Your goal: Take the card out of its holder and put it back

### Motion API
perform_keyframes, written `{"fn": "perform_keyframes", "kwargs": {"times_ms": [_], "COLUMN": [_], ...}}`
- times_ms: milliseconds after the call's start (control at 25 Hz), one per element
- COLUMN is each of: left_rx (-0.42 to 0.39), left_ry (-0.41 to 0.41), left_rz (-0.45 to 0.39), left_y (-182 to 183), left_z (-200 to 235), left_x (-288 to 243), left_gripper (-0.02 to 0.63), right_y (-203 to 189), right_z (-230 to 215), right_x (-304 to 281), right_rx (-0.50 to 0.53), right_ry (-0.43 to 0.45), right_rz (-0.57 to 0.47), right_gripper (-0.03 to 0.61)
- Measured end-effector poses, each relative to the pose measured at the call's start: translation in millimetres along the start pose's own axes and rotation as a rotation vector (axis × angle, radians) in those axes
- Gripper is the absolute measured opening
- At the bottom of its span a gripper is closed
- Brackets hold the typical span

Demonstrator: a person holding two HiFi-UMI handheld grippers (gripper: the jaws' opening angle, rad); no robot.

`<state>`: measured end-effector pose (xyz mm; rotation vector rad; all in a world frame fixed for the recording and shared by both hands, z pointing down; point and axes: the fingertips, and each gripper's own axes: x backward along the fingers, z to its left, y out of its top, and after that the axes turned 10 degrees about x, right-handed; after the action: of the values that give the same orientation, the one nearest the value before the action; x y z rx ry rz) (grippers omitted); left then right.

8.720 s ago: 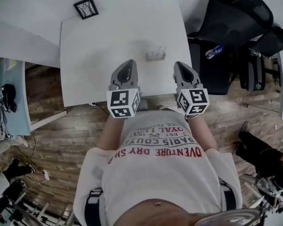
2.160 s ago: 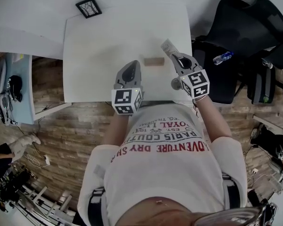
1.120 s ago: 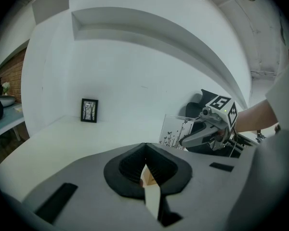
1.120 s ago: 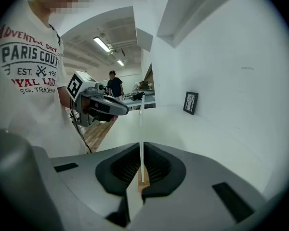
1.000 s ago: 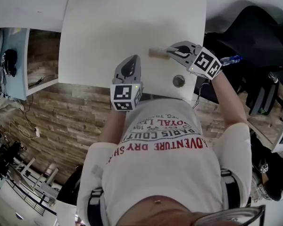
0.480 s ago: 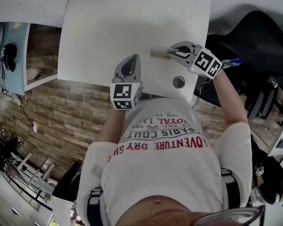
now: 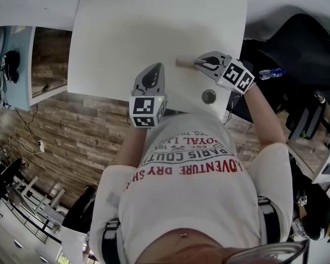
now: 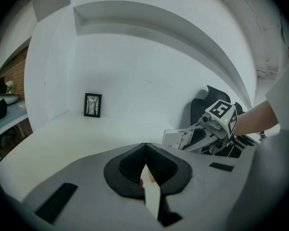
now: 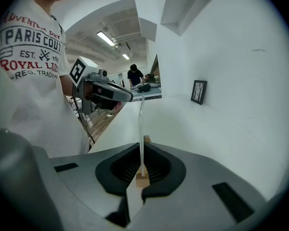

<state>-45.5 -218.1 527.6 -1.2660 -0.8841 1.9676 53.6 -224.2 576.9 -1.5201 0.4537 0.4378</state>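
Right gripper (image 7: 198,63) jaws clamped on the card (image 9: 141,129), edge-on straight above the holder (image 7: 182,62), card in line with it (looks nearly seated). Left gripper (image 7: 155,68) jaws together, empty, farther off.

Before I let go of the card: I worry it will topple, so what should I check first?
1. Right gripper shut on the card: ok.
2. Card upright and in line with the holder below it: ok.
3. Card's bottom edge seated in the holder's slot: cannot tell; the jaws hide where the two meet.
4. Left gripper steadying the holder: not ok; it is shut, empty and apart from it.
5. Holder lying flat on the table: ok.
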Motion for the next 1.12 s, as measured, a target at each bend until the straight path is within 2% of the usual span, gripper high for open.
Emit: {"fn": "perform_keyframes", "kwargs": {"times_ms": [240, 520, 1000, 1040, 1120], "left_rx": [0.0, -0.003, -0.012, -0.014, -0.017], "left_ry": [0.002, 0.004, 0.005, 0.003, -0.002], "left_rz": [0.004, 0.012, 0.02, 0.019, 0.018], "left_y": [-3, -4, -5, -4, -3], "left_z": [-3, -4, -6, -7, -8], "left_x": [-4, -7, -6, -6, -6], "left_gripper": [0.025, 0.025, 0.025, 0.025, 0.025], "right_y": [-14, -23, -23, -23, -21], "right_z": [3, 5, -2, -3, -6], "right_x": [-4, -8, -7, -6, -5], "right_rx": [-0.034, -0.017, -0.06, -0.066, -0.075], "right_ry": [-0.019, -0.026, -0.05, -0.059, -0.073], "right_rz": [0.0, -0.006, -0.024, -0.024, -0.028], "right_gripper": [0.035, 0.035, 0.037, 0.047, 0.14]}}
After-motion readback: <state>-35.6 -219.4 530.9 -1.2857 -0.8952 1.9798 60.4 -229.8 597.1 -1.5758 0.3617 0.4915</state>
